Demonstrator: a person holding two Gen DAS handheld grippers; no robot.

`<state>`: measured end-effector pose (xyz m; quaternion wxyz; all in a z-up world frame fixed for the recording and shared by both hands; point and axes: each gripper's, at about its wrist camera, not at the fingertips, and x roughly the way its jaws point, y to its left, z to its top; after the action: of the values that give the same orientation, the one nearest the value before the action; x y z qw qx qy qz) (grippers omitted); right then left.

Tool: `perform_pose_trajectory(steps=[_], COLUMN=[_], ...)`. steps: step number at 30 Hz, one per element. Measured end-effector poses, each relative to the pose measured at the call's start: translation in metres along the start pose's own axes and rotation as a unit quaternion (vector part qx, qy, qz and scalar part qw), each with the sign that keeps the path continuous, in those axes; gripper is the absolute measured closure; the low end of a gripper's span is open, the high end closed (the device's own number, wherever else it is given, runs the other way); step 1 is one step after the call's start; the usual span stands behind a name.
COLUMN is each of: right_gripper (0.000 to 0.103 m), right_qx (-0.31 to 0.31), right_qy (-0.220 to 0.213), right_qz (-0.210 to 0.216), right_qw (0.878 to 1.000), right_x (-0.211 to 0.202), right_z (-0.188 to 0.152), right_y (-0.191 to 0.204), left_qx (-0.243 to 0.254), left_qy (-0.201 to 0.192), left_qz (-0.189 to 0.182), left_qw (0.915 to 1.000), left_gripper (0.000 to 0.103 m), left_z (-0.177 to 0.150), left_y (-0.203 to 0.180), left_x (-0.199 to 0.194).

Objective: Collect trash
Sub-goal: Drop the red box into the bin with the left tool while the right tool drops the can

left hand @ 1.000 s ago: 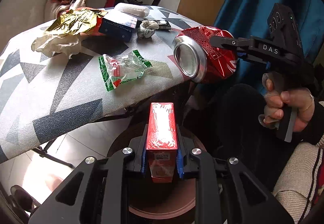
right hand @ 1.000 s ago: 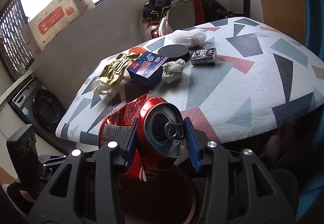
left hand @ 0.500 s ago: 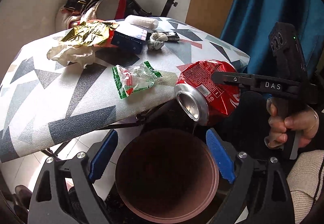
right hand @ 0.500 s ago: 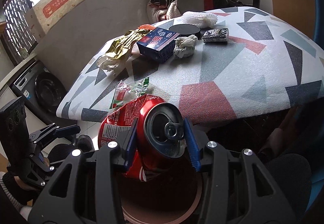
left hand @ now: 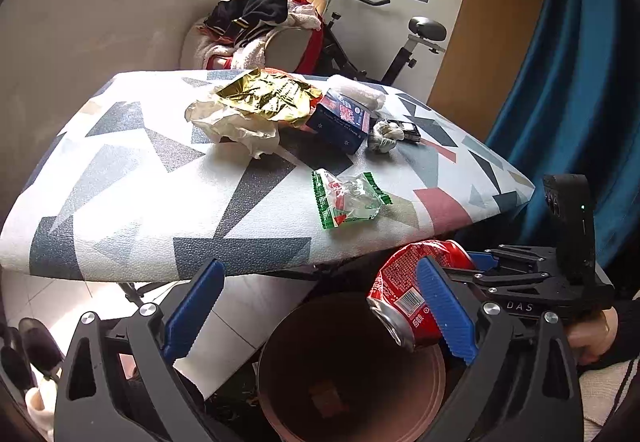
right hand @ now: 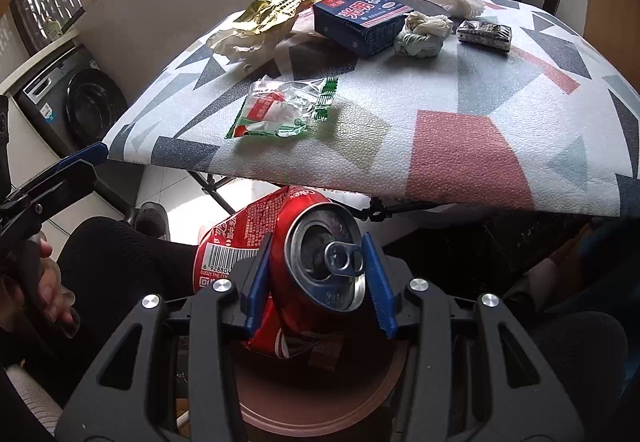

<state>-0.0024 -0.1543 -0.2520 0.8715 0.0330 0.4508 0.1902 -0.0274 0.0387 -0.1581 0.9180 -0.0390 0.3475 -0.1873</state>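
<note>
Item: crushed red can (right hand: 280, 242). Location: clenched between the pads of the right tongs (right hand: 316, 282), mouth end toward the camera, hanging just over the open round bin (left hand: 436, 374) that stands below the worktop's (right hand: 460, 146) near edge. In the left wrist view the can (left hand: 404, 294) sits above the bin's right rim.

Item: left tongs (left hand: 320, 314). State: released; the jaws have just been opening wide and nothing lies between them. They hover over the bin, where a small reddish object (left hand: 324, 394) rests on the bottom.

Step in hand, as judged: disposal of the can. The can is carried to the bin but not yet let go.

Next move calls for: centring the can over the bin's mouth, then parting the right jaws so that it falls inside, not onto the rim.

Items outstanding on the worktop: green-edged clear wrapper (left hand: 348, 198), nearest the edge; blue carton (left hand: 340, 118); gold foil bag (left hand: 268, 98); crumpled paper (left hand: 236, 126); tissue wad (left hand: 386, 136); small dark packet (right hand: 484, 34).
</note>
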Motion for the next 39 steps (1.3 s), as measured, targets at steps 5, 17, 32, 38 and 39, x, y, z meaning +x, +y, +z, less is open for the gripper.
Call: perform_pose_trajectory(steps=[5, 17, 32, 38, 39], right_gripper=[0.057, 0.057, 0.013, 0.013, 0.013], right_qx=[-0.020, -0.031, -0.008, -0.009, -0.009], right_qy=[0.027, 0.078, 0.085, 0.072, 0.067], right_qz=[-0.006, -0.020, -0.048, -0.057, -0.058], right_qw=[0.999, 0.996, 0.995, 0.996, 0.996], right_x=[0.014, 0.032, 0.037, 0.030, 0.028], right_z=[-0.003, -0.010, -0.007, -0.006, -0.006], right_y=[0.009, 0.013, 0.002, 0.002, 0.002], left_qx=[0.004, 0.000, -0.002, 0.005, 0.005], left_qy=[-0.002, 0.008, 0.023, 0.025, 0.026], left_qz=[0.006, 0.022, 0.029, 0.031, 0.031], left_qw=[1.0000, 0.9997, 0.9993, 0.9992, 0.9992], left_gripper=[0.006, 0.006, 0.006, 0.006, 0.006], left_z=[-0.001, -0.003, -0.004, -0.004, -0.004], left_y=[-0.002, 0.001, 0.001, -0.001, -0.001], left_x=[-0.001, 0.002, 0.010, 0.011, 0.012])
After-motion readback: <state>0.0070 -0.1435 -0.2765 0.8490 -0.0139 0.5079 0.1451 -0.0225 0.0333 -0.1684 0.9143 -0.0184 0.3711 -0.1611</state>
